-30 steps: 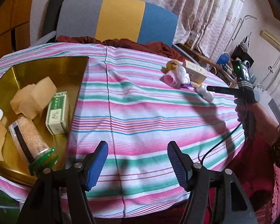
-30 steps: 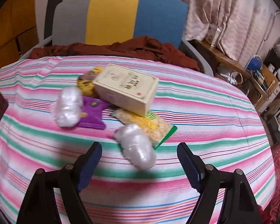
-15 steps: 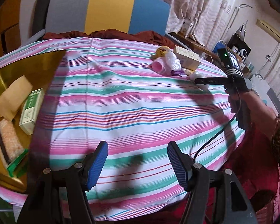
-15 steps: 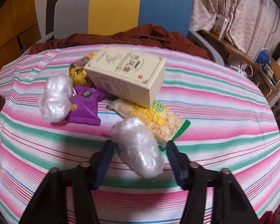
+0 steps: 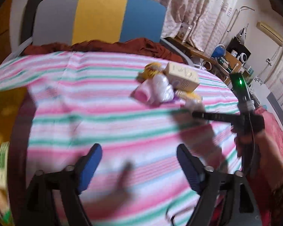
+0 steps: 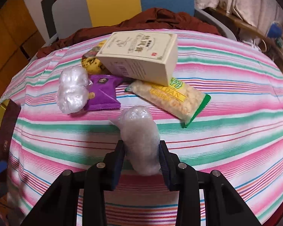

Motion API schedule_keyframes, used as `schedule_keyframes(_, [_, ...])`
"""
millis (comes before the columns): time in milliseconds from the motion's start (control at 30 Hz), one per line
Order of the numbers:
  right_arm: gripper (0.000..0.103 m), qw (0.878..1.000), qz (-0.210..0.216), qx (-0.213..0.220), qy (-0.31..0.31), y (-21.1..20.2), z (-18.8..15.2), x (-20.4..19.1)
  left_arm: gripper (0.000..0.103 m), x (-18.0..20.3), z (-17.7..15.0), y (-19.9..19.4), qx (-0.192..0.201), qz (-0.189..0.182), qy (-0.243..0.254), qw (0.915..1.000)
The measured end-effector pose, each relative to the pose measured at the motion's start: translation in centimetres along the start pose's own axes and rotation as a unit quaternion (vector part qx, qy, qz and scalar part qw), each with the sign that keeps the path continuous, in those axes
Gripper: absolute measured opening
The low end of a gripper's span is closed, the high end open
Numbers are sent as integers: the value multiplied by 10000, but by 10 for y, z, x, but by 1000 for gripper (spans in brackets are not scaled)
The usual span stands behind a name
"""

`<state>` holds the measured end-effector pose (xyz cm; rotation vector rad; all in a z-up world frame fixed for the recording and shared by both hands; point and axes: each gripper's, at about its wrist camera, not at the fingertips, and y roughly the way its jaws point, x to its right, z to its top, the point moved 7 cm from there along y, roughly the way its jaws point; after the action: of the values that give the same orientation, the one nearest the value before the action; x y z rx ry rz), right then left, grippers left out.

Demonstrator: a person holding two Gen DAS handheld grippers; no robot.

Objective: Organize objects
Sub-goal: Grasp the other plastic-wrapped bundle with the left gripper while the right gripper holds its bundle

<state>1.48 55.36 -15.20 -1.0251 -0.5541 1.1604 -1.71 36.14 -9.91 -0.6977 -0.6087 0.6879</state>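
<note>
My right gripper (image 6: pixel 142 150) is shut on a clear plastic-wrapped bundle (image 6: pixel 139 137) over the striped tablecloth (image 6: pixel 226 131). Behind it lie a cream box (image 6: pixel 141 54), a yellow-green snack packet (image 6: pixel 169 98), a purple packet (image 6: pixel 102 92), a second clear bundle (image 6: pixel 72 90) and a yellow packet (image 6: pixel 91 62). My left gripper (image 5: pixel 139 162) is open and empty above the cloth. In its blurred view the same pile (image 5: pixel 166 86) lies far right, with the right gripper (image 5: pixel 213 115) beside it.
A gold tray (image 5: pixel 1 109) holding items sits at the table's left edge. A chair with a grey, yellow and blue back (image 5: pixel 100 17) and brown cloth (image 5: pixel 107 45) stands behind. Shelves and curtains are at the right.
My right gripper moved forward and closed on the near clear bundle. My left gripper swung right, away from the gold tray, which slid to the frame's left edge.
</note>
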Motion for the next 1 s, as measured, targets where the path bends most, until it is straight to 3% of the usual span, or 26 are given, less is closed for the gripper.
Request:
schedule_keyframes(267, [35,9997,-31,-45,221,1,0,12,84,38,60,59,-48,16,326,9995])
schedule_keyframes(467, [35,9995,24,-63,311,0,-1,16,84,55,86,96,-155,267,469,9984])
schedule_keyframes(533, [35,9994,50,-75,340,0,-1,17,77,52,89,108,-253,320,312,9987])
schedule_keyframes(600, [35,9993,69,-76,363,1,0,17,62,47,91,121,-394,418,233,9981])
schedule_keyframes(667, [35,9993,76,-83,365,2,0,17,56,47,93,124,-287,636,493,9963])
schedule_keyframes(733, [35,9992,86,-80,375,1,0,17,51,51,90,122,-225,599,752,9951])
schedule_keyframes(800, [35,9992,95,-82,381,1,1,18,36,52,84,118,-141,573,1035,9929])
schedule_keyframes(1000, [35,9992,101,-62,380,2,2,18,36,47,61,99,133,453,1250,9910])
